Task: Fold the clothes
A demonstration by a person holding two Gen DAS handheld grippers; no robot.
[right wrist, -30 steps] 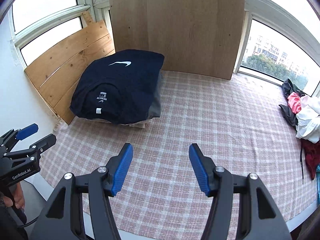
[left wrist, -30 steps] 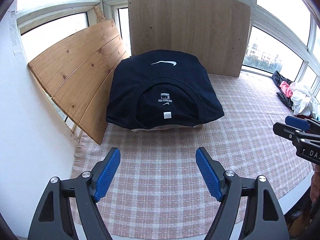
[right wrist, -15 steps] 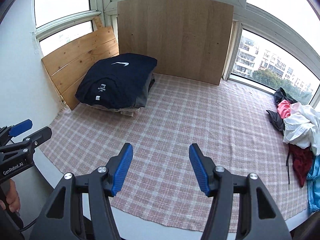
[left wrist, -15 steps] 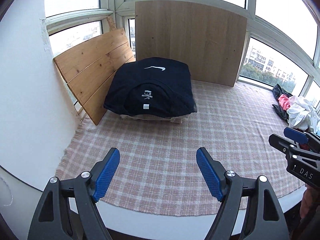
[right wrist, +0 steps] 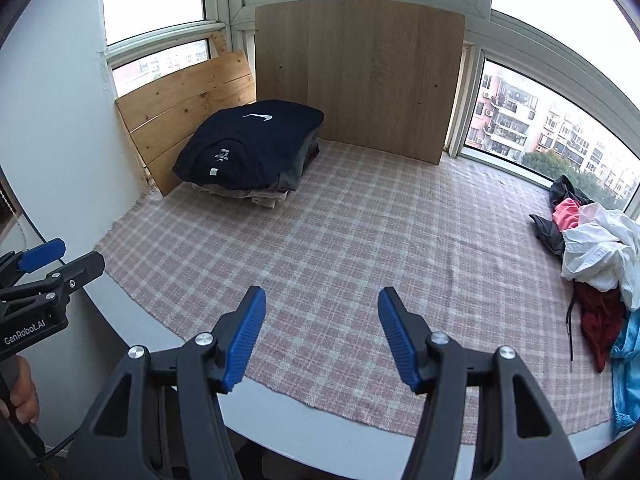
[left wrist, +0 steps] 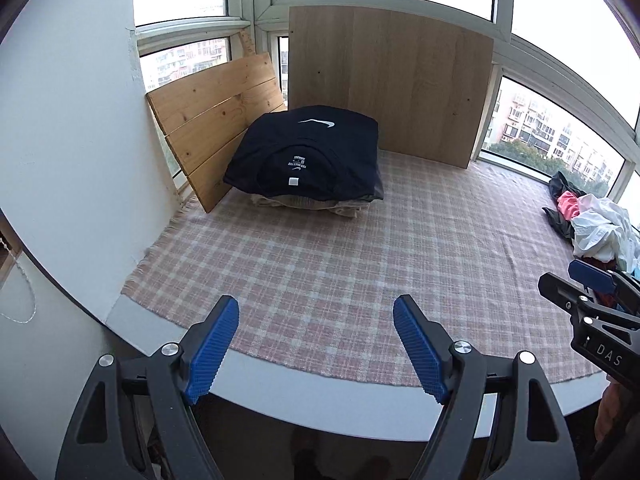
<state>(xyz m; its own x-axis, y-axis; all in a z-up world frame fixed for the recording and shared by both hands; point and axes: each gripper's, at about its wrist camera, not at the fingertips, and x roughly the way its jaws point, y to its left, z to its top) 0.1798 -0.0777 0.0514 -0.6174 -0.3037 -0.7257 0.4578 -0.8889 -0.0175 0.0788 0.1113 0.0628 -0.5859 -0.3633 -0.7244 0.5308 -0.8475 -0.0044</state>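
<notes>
The left gripper [left wrist: 316,344] hangs over the near edge of the checked cloth [left wrist: 360,264] with its blue pads spread wide and nothing between them. The right gripper [right wrist: 322,336] sits the same way, jaws apart and empty, pointing down toward the cloth.

The folded stack [left wrist: 308,160] lies well apart from both pairs of jaws, at about twelve o'clock in the left wrist view and eleven o'clock in the right wrist view [right wrist: 252,148]. It sits in the far corner where the slatted pine panel [left wrist: 212,120] meets the upright wooden board [left wrist: 388,84]. A dark navy T-shirt [left wrist: 312,148] tops it, its collar and neck label facing the grippers and its white logo toward the board, so its long axis seems to run from near to far. Beige and grey garments show beneath; their number is hard to tell.

The unfolded clothes pile [right wrist: 592,256] lies at three o'clock, at the cloth's right edge.
</notes>
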